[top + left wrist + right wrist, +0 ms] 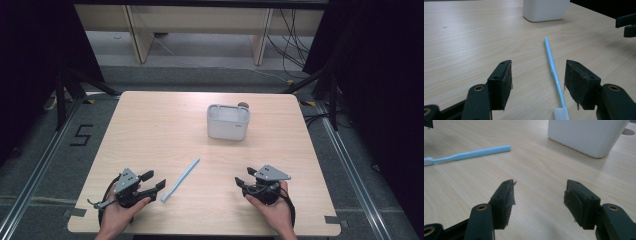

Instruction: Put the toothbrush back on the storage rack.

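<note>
My left tool [154,181] and right tool [241,181] hover with jaws wide apart and empty over the near edge of the desk [150,130]. The light-blue toothbrush [180,179] lies flat between them (nearer the left tool, bristle head toward me), its handle angled toward the white container [228,122] standing far right of centre.

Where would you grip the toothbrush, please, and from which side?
Probably mid-handle on the toothbrush, coming from above with the open left gripper, the nearer one. It lies flat on the table, thin and straight, so the jaws should straddle it crosswise; the bristle end near the person is a poorer hold.
</note>
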Tool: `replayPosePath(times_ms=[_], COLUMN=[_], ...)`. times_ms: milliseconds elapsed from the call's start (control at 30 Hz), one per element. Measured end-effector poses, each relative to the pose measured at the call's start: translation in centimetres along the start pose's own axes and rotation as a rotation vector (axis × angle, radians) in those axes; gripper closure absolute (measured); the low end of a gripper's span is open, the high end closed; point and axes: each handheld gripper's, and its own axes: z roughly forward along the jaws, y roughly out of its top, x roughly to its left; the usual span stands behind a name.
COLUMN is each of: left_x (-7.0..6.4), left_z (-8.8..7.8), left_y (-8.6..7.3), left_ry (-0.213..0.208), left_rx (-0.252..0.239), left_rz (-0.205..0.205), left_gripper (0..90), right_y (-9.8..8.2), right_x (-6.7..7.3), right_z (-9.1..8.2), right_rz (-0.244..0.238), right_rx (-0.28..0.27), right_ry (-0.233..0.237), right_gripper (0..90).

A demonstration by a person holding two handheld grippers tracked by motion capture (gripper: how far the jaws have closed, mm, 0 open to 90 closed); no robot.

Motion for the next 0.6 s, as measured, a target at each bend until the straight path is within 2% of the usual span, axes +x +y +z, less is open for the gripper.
replayPosePath(times_ms=[33,100,167,200,233,267,367,433,467,500,533,600], left_x=[-0.1,-0.1,-0.1,-0.1,-0.2,-0.3,-0.4,-0.5,-0.4,-0.5,-0.7,-0.7], left_z=[0.0,0.3,0.6,0.7,1.0,1.1,1.6,2.2,2.4,2.8,3.3,3.9], left_y=[0.2,0.8,1.3,1.6,2.1,2.4,3.7,4.6,5.0,5.4,5.7,6.4], left_ry=[0.009,-0.01,-0.009,-0.008,-0.009,-0.01,-0.019,-0.026,-0.026,-0.025,-0.034,-0.056], left_rx=[0.019,0.049,0.091,0.105,0.13,0.148,0.211,0.289,0.352,0.396,0.433,0.488], left_rz=[0.001,-0.004,0.0,0.011,0.016,0.016,0.024,0.038,0.062,0.069,0.081,0.095], left_gripper=[38.8,39.1,37.8,38.0,38.2,38.4,39.4,38.7,36.9,36.1,36.1,36.1], right_y=[0.0,0.1,0.2,0.2,0.2,0.2,0.2,0.3,0.3,0.3,0.4,0.4], right_x=[-0.1,0.0,0.0,0.2,0.3,0.1,0.1,0.2,0.2,0.2,0.1,0.2], right_z=[0.0,0.0,-0.1,-0.1,-0.1,0.0,0.0,0.0,0.0,0.1,0.1,-0.1], right_rz=[-0.015,0.002,-0.02,0.012,0.013,-0.006,-0.013,-0.013,-0.01,-0.011,-0.016,-0.018], right_rx=[-0.005,0.0,0.002,0.018,0.015,0.017,0.02,0.023,0.027,0.023,0.032,0.038], right_ry=[-0.009,0.002,-0.016,-0.007,-0.006,0.0,0.004,0.005,0.007,0.017,0.036,0.012], right_gripper=[41.4,41.2,41.1,41.0,40.9,40.9,40.8,40.8,40.8,40.7,40.6,40.5])
